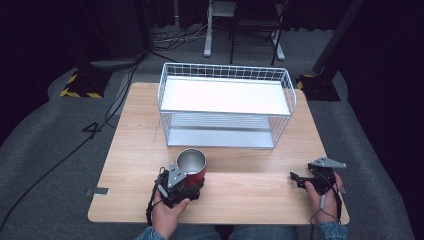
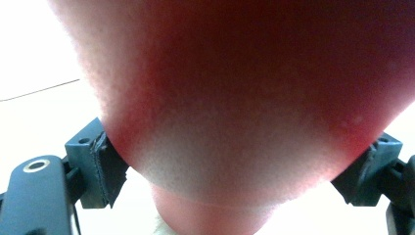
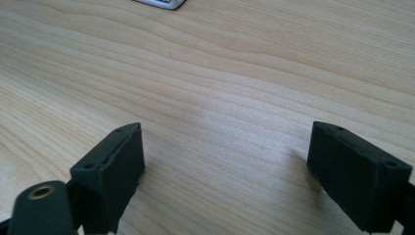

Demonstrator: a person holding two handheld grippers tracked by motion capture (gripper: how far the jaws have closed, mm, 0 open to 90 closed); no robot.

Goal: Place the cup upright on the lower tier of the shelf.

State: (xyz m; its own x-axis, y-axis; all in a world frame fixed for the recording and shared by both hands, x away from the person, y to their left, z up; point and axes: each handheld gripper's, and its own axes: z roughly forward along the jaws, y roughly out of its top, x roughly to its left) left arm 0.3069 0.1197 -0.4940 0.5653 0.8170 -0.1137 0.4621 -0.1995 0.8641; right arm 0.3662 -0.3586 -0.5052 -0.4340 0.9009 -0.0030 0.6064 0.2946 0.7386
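- My left gripper (image 1: 192, 181) sits at the near edge of the desk (image 1: 140, 150), left of centre, and its jaws pinch the red cup (image 1: 192, 167) from both sides.
- In the left gripper view the cup's red wall (image 2: 244, 98) is pressed close to the lens, with a black jaw tight against it at each lower corner.
- The cup stands upright on the desk with its mouth up; from the high view I can see a bare metal inside and a red outer wall.
- The cup is just in front of the white wire basket (image 1: 226, 102), near its front left corner but apart from it.
- The basket stands at the middle of the far half of the desk, with a white shelf on top and a lower level beneath.
- My right gripper (image 1: 300, 177) is near the desk's front right corner, well apart from the cup, held in my right hand (image 1: 322, 197).
- In the right gripper view its jaws are spread wide with bare wood grain (image 3: 220, 122) between them, nothing held; whether they touch the desk I cannot tell.
- A corner of the basket's base (image 3: 161, 4) shows at the top edge of that view.
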